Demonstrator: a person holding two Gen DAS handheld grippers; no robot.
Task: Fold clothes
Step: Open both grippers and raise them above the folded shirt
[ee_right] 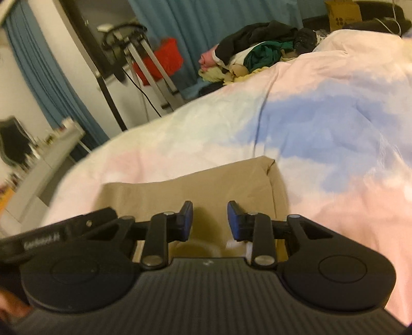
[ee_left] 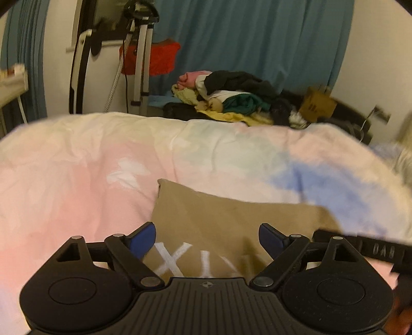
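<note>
While the tan garment lies flat on the pastel duvet, both tools hover over it empty: left gripper spread wide, right gripper partly open. Unsorted clothes sit at twelve o'clock (presumably awaiting their turn).

Your left wrist view looks level and forward from low over the bed, close above the tan garment, facing the blue curtain and the clothes pile. Your right wrist view sits equally near the same garment but is rolled, so the bed slopes. Both share the garment, curtain, pile and red item.
</note>
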